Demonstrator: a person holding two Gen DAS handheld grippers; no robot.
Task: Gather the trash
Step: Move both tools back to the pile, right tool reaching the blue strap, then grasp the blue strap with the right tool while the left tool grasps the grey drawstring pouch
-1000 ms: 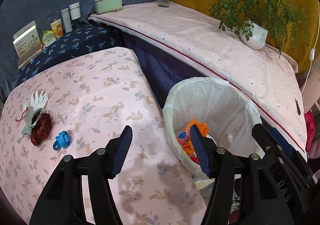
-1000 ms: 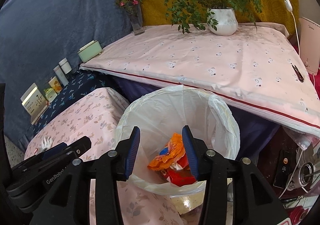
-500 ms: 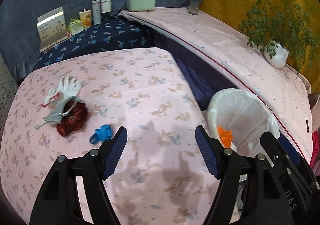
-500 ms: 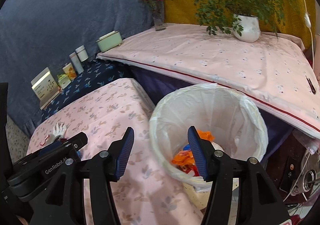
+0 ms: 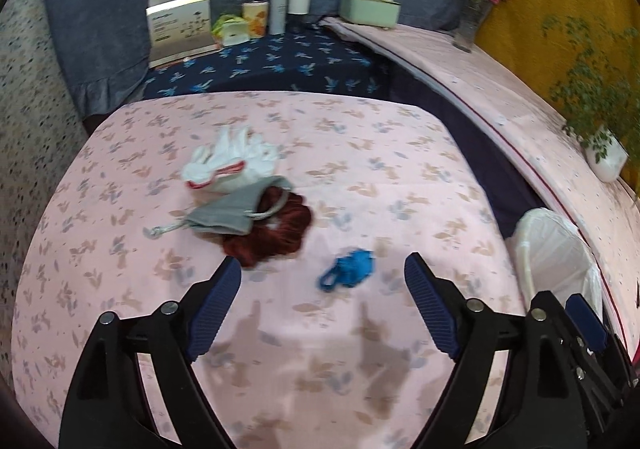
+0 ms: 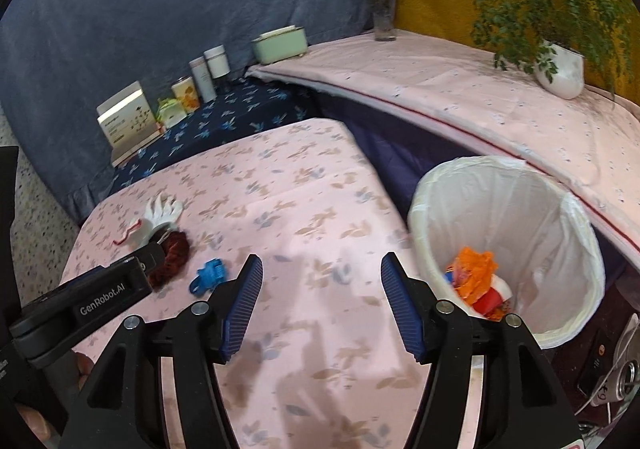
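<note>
Having swung away from the lined bin (image 6: 508, 245), we are bringing the left gripper (image 5: 323, 291), fingers spread wide and empty, toward the blue scrap (image 5: 349, 269), while the right gripper (image 6: 322, 299) is hovering equally open and empty.

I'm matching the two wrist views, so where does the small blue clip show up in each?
Left wrist: blue clip lies centre, on the pink cloth just ahead of the open jaws.
Right wrist: blue clip lies lower left, beside the left gripper's body.
Shared landmark: the dark red scrunchie just to its left.
</note>
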